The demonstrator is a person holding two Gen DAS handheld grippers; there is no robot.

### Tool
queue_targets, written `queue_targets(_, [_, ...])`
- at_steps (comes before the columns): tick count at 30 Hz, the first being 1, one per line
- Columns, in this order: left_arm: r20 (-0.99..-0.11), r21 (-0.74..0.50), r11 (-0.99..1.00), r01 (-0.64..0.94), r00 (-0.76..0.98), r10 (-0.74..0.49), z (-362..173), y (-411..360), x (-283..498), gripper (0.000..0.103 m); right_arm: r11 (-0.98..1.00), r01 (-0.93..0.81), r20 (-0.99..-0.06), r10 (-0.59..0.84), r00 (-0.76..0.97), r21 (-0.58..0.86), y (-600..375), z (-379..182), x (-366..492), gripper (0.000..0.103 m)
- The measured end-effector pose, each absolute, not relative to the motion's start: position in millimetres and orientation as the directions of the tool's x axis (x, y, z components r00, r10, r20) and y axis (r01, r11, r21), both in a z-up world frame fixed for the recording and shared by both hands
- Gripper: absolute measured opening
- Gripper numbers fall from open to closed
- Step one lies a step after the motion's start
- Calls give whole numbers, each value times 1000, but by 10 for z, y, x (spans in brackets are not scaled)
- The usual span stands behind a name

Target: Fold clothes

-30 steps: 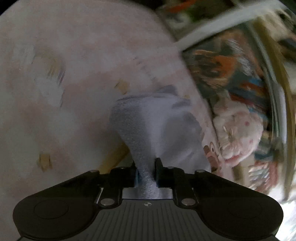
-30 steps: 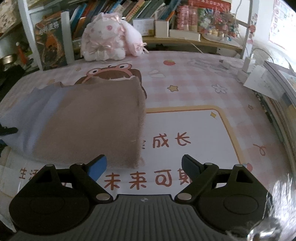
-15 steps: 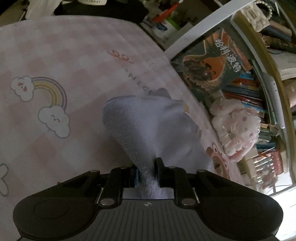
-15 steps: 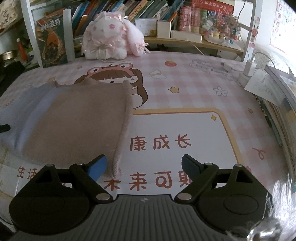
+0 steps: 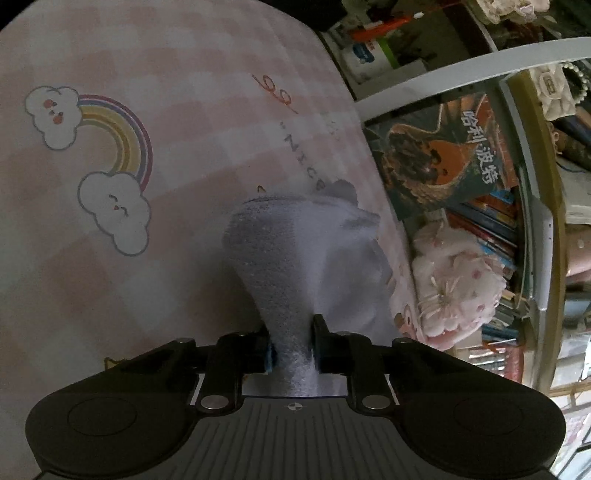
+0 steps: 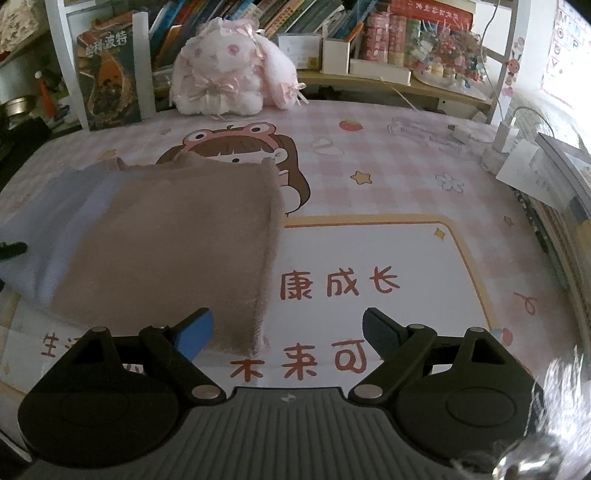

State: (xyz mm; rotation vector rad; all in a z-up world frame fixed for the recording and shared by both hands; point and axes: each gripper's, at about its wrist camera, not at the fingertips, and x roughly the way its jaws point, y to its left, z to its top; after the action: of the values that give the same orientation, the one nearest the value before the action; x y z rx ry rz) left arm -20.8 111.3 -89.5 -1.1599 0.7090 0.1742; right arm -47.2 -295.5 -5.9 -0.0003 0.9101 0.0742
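A fuzzy garment, brown (image 6: 173, 247) with a pale blue part (image 6: 40, 243), lies on the pink cartoon mat (image 6: 369, 229) at the left in the right wrist view. My left gripper (image 5: 291, 349) is shut on the pale blue cloth (image 5: 303, 254) and holds a bunched fold of it lifted off the mat. My right gripper (image 6: 286, 328) is open and empty, just above the mat by the garment's near right corner. A black fingertip of the left gripper (image 6: 13, 248) shows at the garment's left edge.
A pink plush rabbit (image 6: 229, 81) sits at the mat's far edge, in front of a bookshelf (image 6: 258, 22). An upright book (image 6: 107, 81) stands to its left. A white charger and cable (image 6: 498, 147) and papers (image 6: 532, 166) lie at the right edge.
My left gripper has drawn the blue end leftward, spreading the garment flatter and shifting its right edge left. The right gripper has stayed open and nearly still.
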Motion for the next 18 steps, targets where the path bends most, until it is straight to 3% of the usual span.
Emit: queue_targets(18, [-562,-792,426,-438,795,-228,-895,1358,-323,17,998,-68,-798,38,601,-4,-2624,-70,-614,87])
